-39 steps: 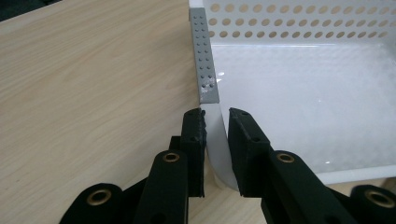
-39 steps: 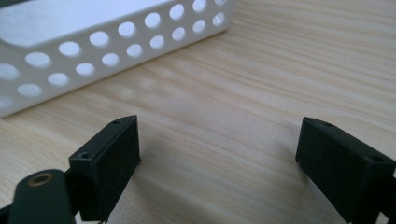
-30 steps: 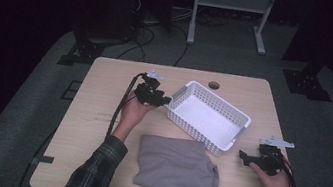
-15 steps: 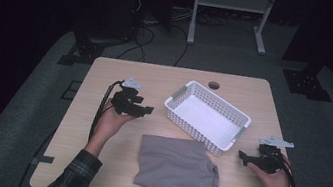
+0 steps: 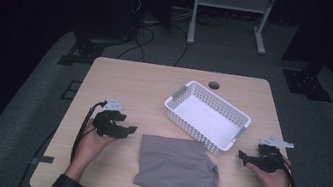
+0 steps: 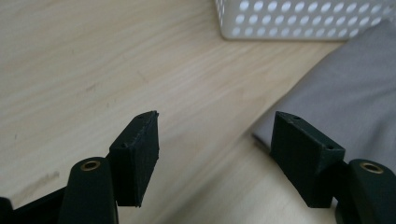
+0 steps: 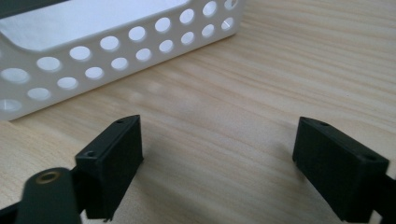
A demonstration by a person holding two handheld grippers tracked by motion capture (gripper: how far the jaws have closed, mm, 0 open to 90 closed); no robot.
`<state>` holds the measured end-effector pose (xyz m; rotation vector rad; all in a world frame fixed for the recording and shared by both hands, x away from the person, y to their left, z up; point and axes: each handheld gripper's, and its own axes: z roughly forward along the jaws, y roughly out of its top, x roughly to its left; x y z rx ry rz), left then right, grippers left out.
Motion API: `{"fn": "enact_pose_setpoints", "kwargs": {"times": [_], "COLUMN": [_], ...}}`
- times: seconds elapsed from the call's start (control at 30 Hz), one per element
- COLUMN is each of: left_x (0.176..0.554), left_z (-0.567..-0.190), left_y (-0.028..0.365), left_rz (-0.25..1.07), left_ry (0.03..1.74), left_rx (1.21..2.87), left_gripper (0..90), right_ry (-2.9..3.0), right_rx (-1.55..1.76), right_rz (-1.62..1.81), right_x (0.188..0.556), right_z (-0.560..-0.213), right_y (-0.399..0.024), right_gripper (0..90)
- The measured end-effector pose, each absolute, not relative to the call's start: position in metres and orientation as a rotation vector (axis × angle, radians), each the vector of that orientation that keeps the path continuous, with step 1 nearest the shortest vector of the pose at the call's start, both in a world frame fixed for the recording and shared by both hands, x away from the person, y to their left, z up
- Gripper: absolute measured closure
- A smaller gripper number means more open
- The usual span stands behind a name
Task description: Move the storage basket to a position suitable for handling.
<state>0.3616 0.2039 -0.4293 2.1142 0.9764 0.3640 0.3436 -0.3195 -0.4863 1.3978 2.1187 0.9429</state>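
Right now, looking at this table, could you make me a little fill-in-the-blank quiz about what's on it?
1. The folded cloth lying on the table is ____ in colour.
2. The white basket with holes in its walls holds ____ inside.
3. The cloth lies between the left gripper and the ____ gripper.
4. The jaws of both grippers stand ____, with nothing between them.

Missing words: grey; nothing; right; open

Table (image 5: 145, 85): pale matt wood grain. Basket (image 5: 176, 113): white perforated plastic. Cloth (image 5: 175, 168): grey soft matt fabric.
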Motion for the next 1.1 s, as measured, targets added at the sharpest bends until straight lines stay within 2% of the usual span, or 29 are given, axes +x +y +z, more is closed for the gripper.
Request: {"fn": "enact_pose_setpoints", "kwargs": {"times": [0.1, 0.17, 0.2, 0.23, 0.4, 0.47, 0.53, 0.87, 1.1], "left_x": [0.354, 0.347, 0.344, 0.338, 0.324, 0.322, 0.318, 0.311, 0.309], "left_z": [-0.433, -0.440, -0.443, -0.451, -0.463, -0.465, -0.469, -0.481, -0.484], "left_y": [0.209, 0.214, 0.216, 0.220, 0.228, 0.229, 0.231, 0.238, 0.241], "left_rz": [0.370, 0.370, 0.367, 0.351, 0.367, 0.380, 0.408, 0.409, 0.409], "left_ry": [0.986, 0.997, 1.002, 1.006, 0.990, 0.986, 0.978, 0.932, 0.922], "left_rx": [2.109, 2.119, 2.123, 2.140, 2.169, 2.174, 2.200, 2.204, 2.197], "left_gripper": [28.6, 27.0, 27.0, 24.0, 18.8, 17.6, 12.8, 3.0, 0.0], "right_ry": [2.121, 2.129, 2.129, 2.137, 2.162, 2.163, 2.163, 2.163, 2.165], "right_rx": [1.392, 1.388, 1.388, 1.383, 1.377, 1.375, 1.368, 1.337, 1.308], "right_rz": [0.943, 0.945, 0.945, 0.949, 0.972, 0.978, 0.996, 1.041, 1.079], "right_x": [0.343, 0.341, 0.341, 0.340, 0.335, 0.334, 0.331, 0.319, 0.312], "right_z": [-0.486, -0.484, -0.484, -0.483, -0.477, -0.475, -0.469, -0.448, -0.432], "right_y": [-0.319, -0.319, -0.319, -0.319, -0.317, -0.316, -0.316, -0.315, -0.311], "right_gripper": [18.1, 25.5, 25.5, 30.7, 35.5, 36.2, 35.1, 32.7, 33.0]}}
